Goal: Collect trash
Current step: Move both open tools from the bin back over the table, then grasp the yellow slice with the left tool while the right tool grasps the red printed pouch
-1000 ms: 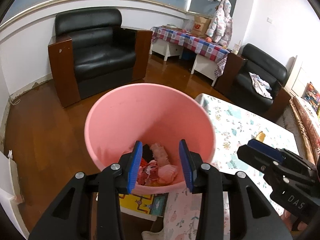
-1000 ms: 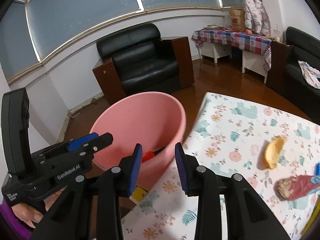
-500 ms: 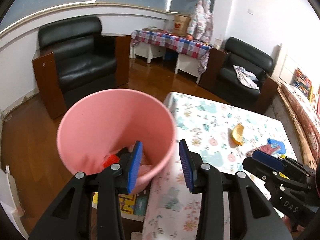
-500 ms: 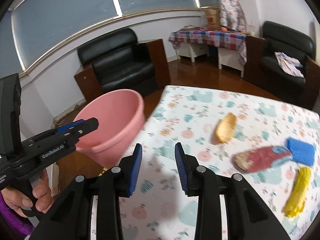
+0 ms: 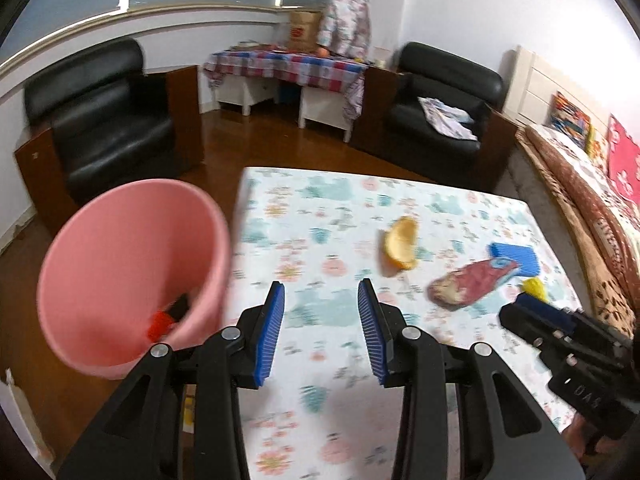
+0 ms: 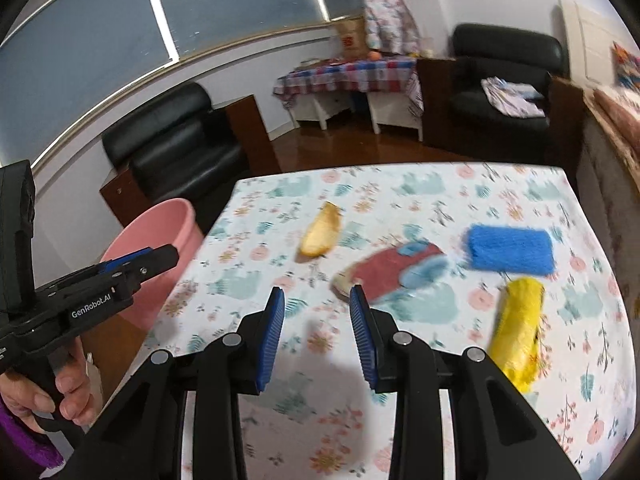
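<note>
Bin [image 5: 132, 264] contents — blurred, half-hidden

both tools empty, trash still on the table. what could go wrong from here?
1. The bin sits off the table's left edge, so a carried item could drop short onto the floor.
2. The wrapper, sponge and yellow piece lie close together; the right tool may nudge a neighbour.
3. The peel is curved and could slip from the pads.

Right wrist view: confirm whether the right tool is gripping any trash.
No, the right tool is open and empty above the floral tablecloth, short of the red wrapper.
</note>
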A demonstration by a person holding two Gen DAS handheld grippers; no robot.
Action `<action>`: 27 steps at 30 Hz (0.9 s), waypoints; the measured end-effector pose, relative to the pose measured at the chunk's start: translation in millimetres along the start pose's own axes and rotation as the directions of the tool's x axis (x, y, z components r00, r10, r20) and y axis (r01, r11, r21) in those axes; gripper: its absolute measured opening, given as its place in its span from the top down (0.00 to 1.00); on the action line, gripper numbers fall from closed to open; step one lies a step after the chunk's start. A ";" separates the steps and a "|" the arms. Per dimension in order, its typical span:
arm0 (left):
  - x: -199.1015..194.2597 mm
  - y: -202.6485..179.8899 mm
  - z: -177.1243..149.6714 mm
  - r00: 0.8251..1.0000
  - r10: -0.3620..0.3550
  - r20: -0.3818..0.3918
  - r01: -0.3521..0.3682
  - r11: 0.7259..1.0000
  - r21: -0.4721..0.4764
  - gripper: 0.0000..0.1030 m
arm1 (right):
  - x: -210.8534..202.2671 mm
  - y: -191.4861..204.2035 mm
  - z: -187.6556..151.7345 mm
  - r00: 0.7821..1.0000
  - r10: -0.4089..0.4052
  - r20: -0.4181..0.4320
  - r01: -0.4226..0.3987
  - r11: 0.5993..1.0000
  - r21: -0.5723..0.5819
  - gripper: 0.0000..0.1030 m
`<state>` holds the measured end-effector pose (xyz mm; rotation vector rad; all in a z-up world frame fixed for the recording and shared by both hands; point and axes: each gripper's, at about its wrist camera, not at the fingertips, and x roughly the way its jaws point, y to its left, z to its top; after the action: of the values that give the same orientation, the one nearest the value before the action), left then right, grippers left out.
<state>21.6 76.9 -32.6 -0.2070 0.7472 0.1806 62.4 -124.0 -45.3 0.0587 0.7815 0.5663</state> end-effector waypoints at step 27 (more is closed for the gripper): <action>119.2 -51.4 19.7 0.984 -0.065 -0.168 0.051 0.995 -0.085 0.69 | 20.1 -50.6 -9.6 0.998 0.029 -0.060 -0.021 0.990 0.138 0.68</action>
<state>132.4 42.8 -94.4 -0.3236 0.9044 0.1388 90.7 -158.4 -78.1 0.1792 0.8808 0.5393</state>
